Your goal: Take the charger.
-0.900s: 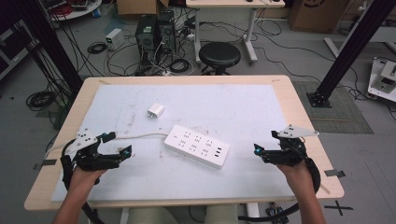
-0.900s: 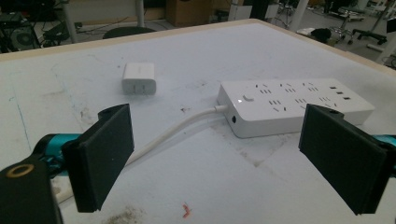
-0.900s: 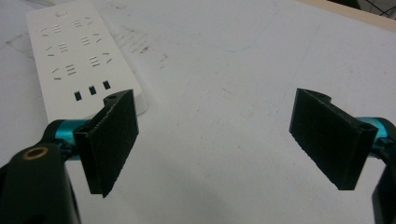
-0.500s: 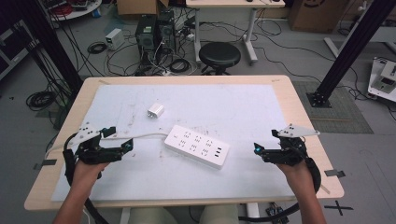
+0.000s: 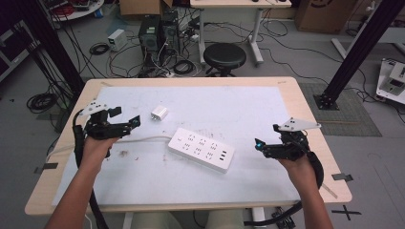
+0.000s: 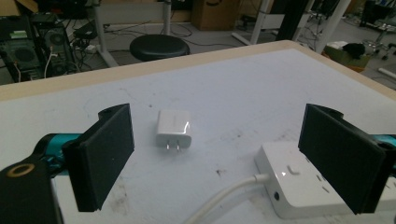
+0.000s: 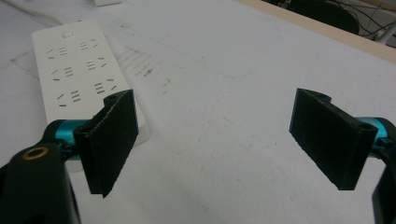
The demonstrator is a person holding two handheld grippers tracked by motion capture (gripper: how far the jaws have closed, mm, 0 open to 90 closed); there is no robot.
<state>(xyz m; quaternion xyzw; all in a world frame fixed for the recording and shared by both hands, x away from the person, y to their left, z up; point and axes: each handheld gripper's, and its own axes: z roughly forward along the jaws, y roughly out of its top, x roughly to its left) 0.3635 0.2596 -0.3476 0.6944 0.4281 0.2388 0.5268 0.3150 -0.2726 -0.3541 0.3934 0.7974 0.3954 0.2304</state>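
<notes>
**Open tongs close in on a wall charger beside a power strip**

As both hands hover low over the white-covered table (image 5: 267,102), the left gripper (image 5: 135,120) points toward a small white charger (image 5: 159,113) lying just ahead of its tips, prongs turned back toward the gripper. In the left gripper view the charger (image 6: 173,129) sits between the lines of the two black jaws but well forward of them; the jaws stand spread wide and released, with nothing between the pads. The power strip (image 5: 202,148) lies just to the right of that gripper, its white cord (image 5: 143,140) trailing out beneath it. The right gripper (image 5: 258,142) waits beyond the far end of the strip, its jaws likewise released and empty, the strip's end (image 7: 79,70) beside its left pad.

Judging by the layout, the charger looks bound for one of the strip's sockets. The risks from here: a small, smooth, glossy block lying flat may skid or spin away if one pad meets it first, and a grip taken near the prongs would leave them blocked or askew for plugging. The strip rests loose, so it may slide under a push unless the right gripper steadies it. The cord could also snag the left gripper.
</notes>
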